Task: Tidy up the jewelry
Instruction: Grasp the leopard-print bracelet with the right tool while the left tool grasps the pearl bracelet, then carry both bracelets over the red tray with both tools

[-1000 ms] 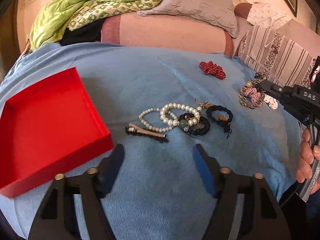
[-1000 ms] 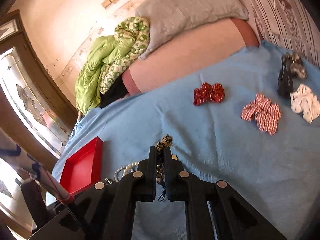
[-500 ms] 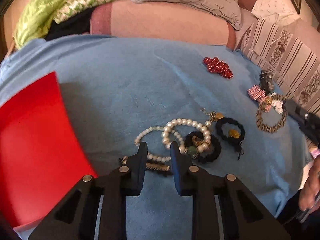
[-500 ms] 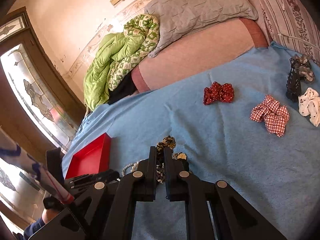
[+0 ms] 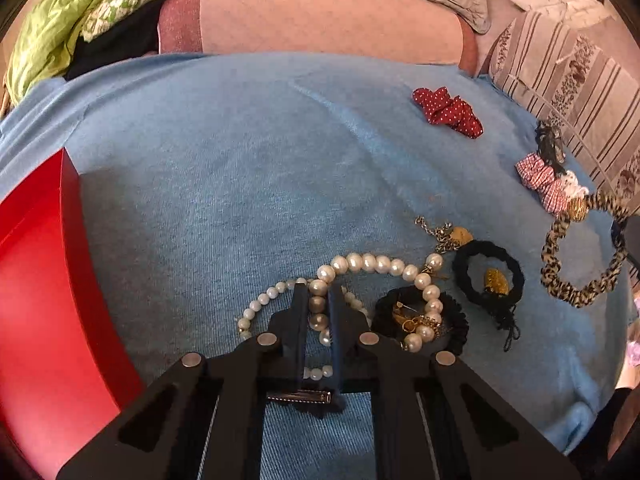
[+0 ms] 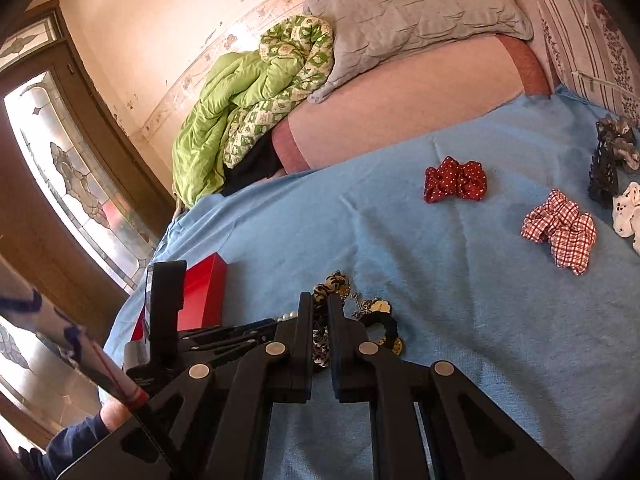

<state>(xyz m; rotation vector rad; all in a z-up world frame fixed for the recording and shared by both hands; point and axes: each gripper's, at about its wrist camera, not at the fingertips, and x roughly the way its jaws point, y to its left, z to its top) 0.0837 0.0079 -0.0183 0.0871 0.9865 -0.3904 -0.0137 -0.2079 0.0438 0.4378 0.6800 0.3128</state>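
Observation:
My left gripper (image 5: 318,294) is shut on the large pearl bracelet (image 5: 376,265), which lies on the blue blanket beside a smaller pearl strand (image 5: 256,309). A black hair tie with gold bits (image 5: 424,320), a black scrunchie with a gold charm (image 5: 489,276) and a metal hair clip (image 5: 298,396) lie close by. My right gripper (image 6: 320,308) is shut on a leopard-print bracelet (image 6: 330,286), which hangs at the right in the left wrist view (image 5: 580,258). A red box (image 5: 36,300) stands at the left.
Red polka-dot scrunchie (image 5: 446,112), red checked scrunchie (image 6: 560,232), black claw clip (image 6: 604,168) and white scrunchie (image 6: 628,208) lie at the far right of the blanket (image 5: 240,160). Pillows and a green quilt (image 6: 240,100) are piled behind. A door stands at the left.
My left gripper moved forward over the jewelry pile and closed on the large pearl bracelet. My right gripper, holding the leopard bracelet, came closer to the pile.

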